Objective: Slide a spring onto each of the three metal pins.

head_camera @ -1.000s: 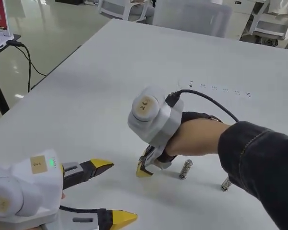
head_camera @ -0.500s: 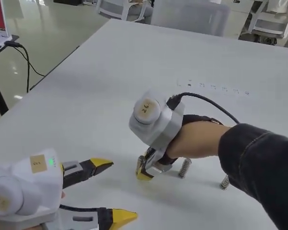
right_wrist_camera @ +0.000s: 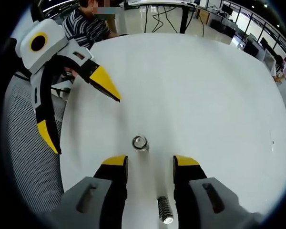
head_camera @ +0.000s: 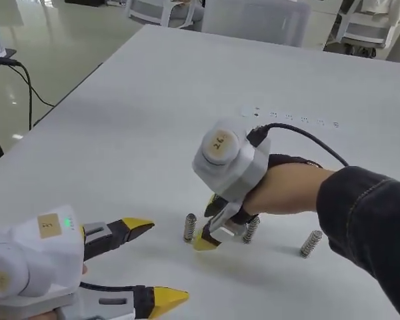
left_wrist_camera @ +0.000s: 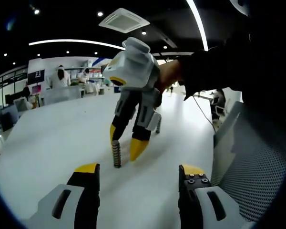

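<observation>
Since the earlier frames the right hand-held gripper (head_camera: 210,230) has been lifted clear with its jaws spread. A spring (head_camera: 189,227) is thereby uncovered at lower centre, upright on the desk (head_camera: 153,120). It is judged released, presumably over a pin. A second spring (head_camera: 252,229) stands behind the jaws and a third spring (head_camera: 311,243) further right. The left hand-held gripper (head_camera: 157,260) is held spread at lower left.

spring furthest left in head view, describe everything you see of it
The spring is a small grey metal coil, upright on the white table. The open right tool hangs by it, yellow tips close to its top but apart from it. From above, in the right gripper view, it is a shiny ring just ahead of the jaws. What is inside the coil I cannot tell.
</observation>
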`<state>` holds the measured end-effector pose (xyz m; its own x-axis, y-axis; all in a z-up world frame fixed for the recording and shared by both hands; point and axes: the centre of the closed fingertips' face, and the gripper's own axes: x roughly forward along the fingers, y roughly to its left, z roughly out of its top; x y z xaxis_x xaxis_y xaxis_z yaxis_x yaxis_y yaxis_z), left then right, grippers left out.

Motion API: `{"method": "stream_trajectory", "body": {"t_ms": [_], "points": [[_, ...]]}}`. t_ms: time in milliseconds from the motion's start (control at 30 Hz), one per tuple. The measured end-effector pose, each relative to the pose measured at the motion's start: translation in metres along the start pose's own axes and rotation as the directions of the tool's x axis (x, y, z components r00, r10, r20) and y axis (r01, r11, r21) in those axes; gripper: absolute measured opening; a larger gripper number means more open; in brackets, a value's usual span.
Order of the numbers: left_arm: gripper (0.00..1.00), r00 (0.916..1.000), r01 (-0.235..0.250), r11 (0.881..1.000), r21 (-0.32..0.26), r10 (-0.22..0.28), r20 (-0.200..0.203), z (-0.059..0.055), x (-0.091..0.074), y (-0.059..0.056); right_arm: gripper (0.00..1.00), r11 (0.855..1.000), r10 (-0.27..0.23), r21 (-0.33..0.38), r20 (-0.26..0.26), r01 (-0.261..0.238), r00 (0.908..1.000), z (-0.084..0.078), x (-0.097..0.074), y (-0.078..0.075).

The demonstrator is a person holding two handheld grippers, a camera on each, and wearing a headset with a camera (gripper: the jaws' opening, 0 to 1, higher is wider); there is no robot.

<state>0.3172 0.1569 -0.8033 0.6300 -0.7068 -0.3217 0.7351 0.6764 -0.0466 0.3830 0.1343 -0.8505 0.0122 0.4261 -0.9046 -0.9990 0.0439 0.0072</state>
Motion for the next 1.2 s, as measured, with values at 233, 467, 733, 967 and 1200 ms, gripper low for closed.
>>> {"method": "stream_trajectory", "body": {"t_ms": [233,467,733,967,1200], "points": [[0.63,1.0000,0.003,1.000,0.005,-0.003,0.001,0.002,0.001,-0.001,0.55,1.000,-0.011,0.024,0.022,0.010,0.9997,-0.009,-0.004,-0.004],[0.63,1.0000,0.003,1.000,0.006,-0.003,0.000,0.002,0.002,-0.001,0.62,0.998,-0.030,0.049,0.042,0.028,0.9987,-0.016,-0.009,-0.010],[0.64,1.0000,0.002,1.000,0.007,-0.002,0.000,0.004,0.003,0.000,0.77,0.996,-0.052,0.078,0.092,0.045,0.9944,-0.020,-0.014,-0.015],[0.64,1.0000,0.003,1.000,0.008,-0.003,-0.002,0.004,0.004,-0.001,0.92,0.991,-0.078,0.113,0.110,0.066,0.9908,-0.026,-0.016,-0.018],[0.65,1.0000,0.003,1.000,0.006,-0.003,-0.002,0.005,0.004,0.000,0.99,0.985,-0.120,0.141,0.155,0.098,0.9806,-0.029,-0.027,-0.025]]}}
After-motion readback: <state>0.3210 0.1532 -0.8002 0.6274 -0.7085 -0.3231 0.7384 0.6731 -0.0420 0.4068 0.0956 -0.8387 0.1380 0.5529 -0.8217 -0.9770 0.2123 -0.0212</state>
